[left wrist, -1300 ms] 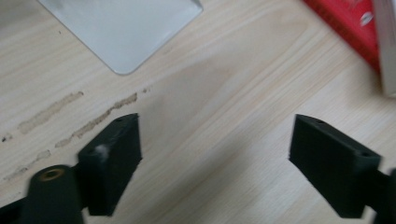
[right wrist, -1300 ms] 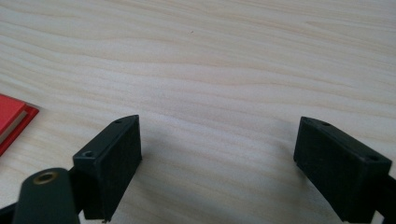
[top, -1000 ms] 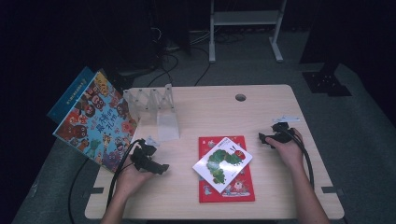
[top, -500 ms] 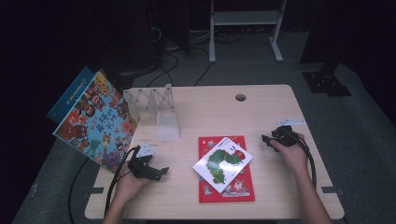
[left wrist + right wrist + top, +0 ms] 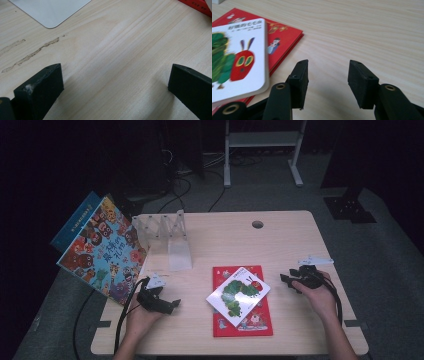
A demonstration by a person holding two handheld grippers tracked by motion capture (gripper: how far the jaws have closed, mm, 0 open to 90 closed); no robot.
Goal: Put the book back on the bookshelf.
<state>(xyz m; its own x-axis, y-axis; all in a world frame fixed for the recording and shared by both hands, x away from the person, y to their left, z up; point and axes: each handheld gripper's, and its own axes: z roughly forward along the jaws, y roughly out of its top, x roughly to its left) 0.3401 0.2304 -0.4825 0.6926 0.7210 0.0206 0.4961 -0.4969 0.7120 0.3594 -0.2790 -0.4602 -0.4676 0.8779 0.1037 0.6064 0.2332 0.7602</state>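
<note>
- Left gripper (image 5: 172, 305): held low over the table (image 5: 280, 240) near its front left edge; jaws spread wide, nothing between them but bare wood, as the left gripper view shows.
- Right gripper (image 5: 284, 279): held low over the table's right side, just right of the books; jaws partly apart and empty, pointing toward the books.
- White caterpillar book (image 5: 238, 294): lies askew on top of the red book, front centre of the table, between the two grippers; touched by neither.
- Red book (image 5: 250, 322): flat on the table beneath the white one.
- Clear acrylic stand (image 5: 170, 240): upright, back left of the table.
- Large colourful picture book (image 5: 102, 249): tilted, overhanging the table's left edge.
</note>
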